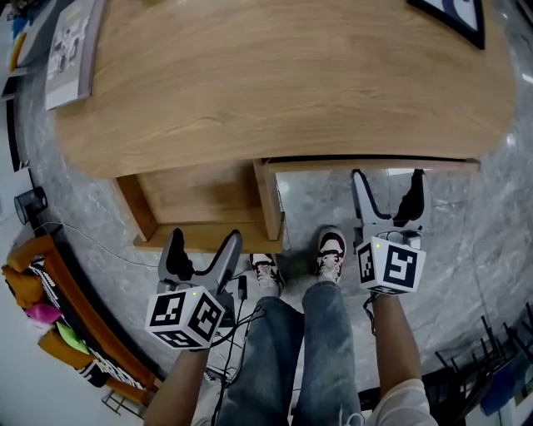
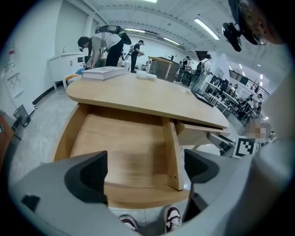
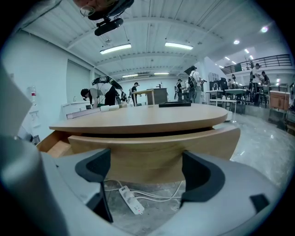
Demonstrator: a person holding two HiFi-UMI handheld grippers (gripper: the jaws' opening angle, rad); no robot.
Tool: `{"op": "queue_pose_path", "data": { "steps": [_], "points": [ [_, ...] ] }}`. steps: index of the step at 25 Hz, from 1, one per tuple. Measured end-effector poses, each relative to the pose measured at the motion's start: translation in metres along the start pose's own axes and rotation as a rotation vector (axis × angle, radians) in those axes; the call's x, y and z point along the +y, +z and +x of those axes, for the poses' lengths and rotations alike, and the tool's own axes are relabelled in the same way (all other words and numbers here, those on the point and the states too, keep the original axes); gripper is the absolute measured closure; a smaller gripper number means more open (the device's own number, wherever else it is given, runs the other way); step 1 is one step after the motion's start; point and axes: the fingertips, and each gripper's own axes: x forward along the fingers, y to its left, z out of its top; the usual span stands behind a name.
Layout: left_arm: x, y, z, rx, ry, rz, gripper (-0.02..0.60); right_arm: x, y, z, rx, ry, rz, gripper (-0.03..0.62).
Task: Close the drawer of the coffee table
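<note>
The oval wooden coffee table has two drawers on my side. The left drawer is pulled far out and holds nothing; its front edge lies just beyond my left gripper, which is open and touches nothing. In the left gripper view the open drawer fills the space ahead of the open gripper. The right drawer stands out only slightly. My right gripper is open just before its curved front, with nothing between its fingers.
A book lies on the table's far left and a black-framed item at its far right. The person's shoes stand between the grippers. A power strip lies under the table. Orange furniture stands at left.
</note>
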Motion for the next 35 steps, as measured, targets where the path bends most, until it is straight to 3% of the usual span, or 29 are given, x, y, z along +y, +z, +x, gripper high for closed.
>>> {"op": "queue_pose_path", "data": {
  "steps": [35],
  "points": [
    [0.022,0.001,-0.011,-0.051,0.060,-0.072,0.061,-0.004,0.024,0.051,-0.089,-0.011,-0.012,0.102]
  ]
}}
